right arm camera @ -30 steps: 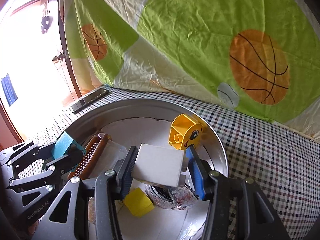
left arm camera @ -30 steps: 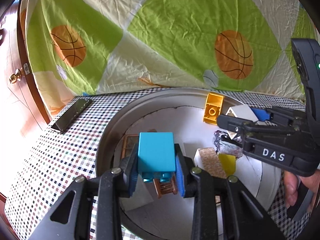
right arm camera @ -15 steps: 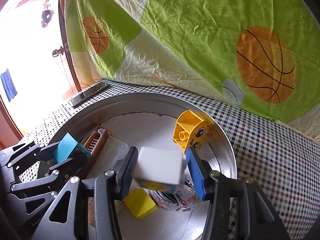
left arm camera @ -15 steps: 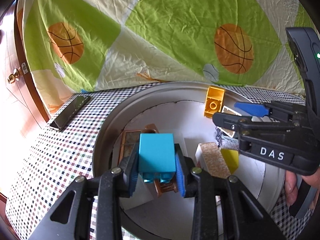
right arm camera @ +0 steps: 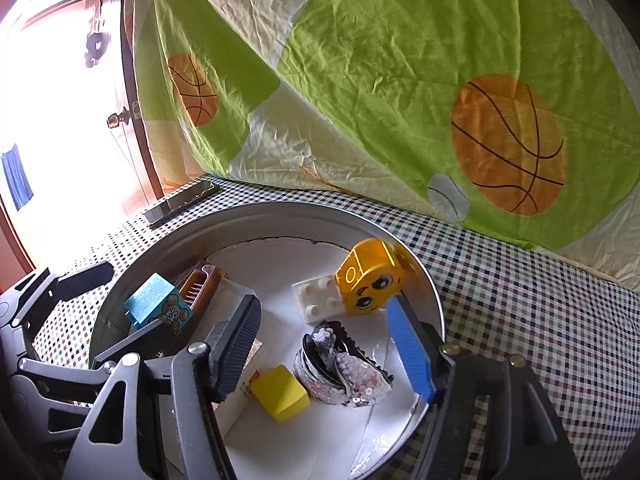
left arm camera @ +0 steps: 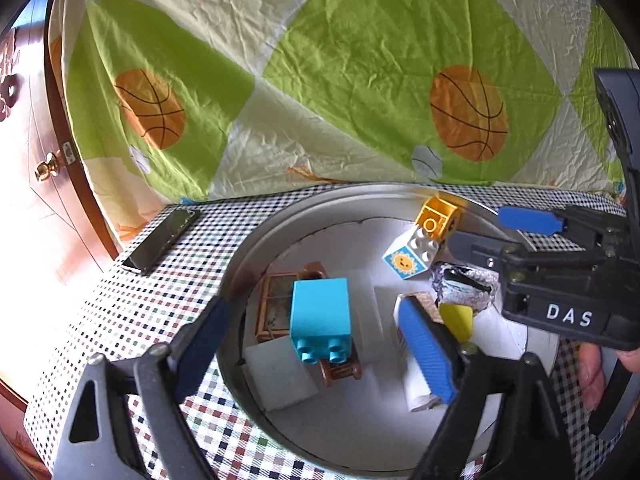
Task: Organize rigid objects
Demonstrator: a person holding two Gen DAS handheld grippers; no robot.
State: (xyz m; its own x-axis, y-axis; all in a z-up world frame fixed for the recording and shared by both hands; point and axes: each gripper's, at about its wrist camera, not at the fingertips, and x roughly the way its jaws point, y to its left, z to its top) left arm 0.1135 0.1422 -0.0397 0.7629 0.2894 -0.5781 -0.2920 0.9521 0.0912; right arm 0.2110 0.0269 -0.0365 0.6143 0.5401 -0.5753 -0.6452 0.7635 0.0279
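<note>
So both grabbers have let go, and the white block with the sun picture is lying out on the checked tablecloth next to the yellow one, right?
Not quite: the white block lies inside the round metal pan, not on the checked tablecloth. It does lie next to the yellow block, and both grabbers' jaws, which have just been opening, hold nothing. The left wrist view shows it.

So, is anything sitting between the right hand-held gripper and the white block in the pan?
Nothing visible. The right hand-held gripper, jaws just opened and empty, faces the white block, which lies against the yellow face block. The sequined pouch sits below the line between them.
</note>
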